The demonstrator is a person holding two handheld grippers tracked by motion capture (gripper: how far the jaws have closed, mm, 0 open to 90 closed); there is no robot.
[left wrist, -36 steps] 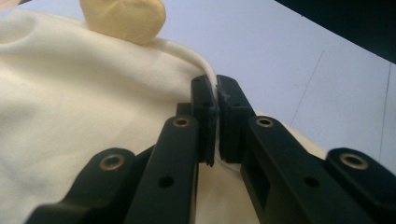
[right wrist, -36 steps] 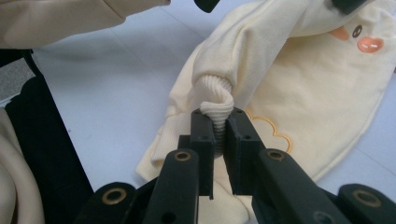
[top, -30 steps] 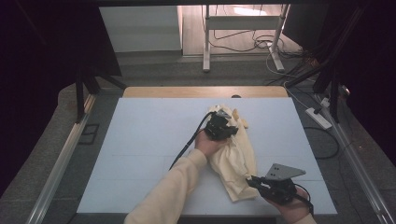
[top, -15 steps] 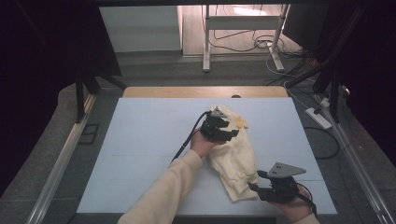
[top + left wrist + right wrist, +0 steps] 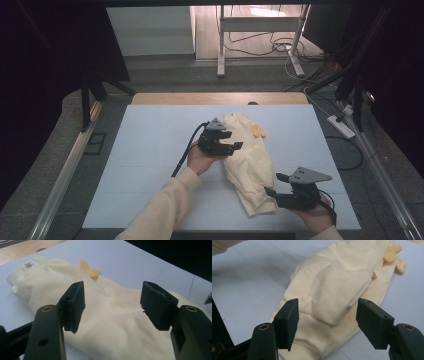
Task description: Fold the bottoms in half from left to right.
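Pale blue table (image 5: pixel 150 150) — cream garment (image 5: pixel 247 165), long axis diagonal, collar far.

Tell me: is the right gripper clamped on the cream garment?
No. In the right gripper view, the right gripper stands open above the cream garment, pads clear of the cloth.

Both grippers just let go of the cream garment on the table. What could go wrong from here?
1. The cream garment lies bunched and folded over itself; a regrasp may pinch several layers at once.
2. The left gripper, its fingers just opened with nothing pressed between them, hovers over the cloth; moving off low could drag it.
3. The right gripper sits open at the ribbed hem near the front table edge; a tug might pull the garment off.
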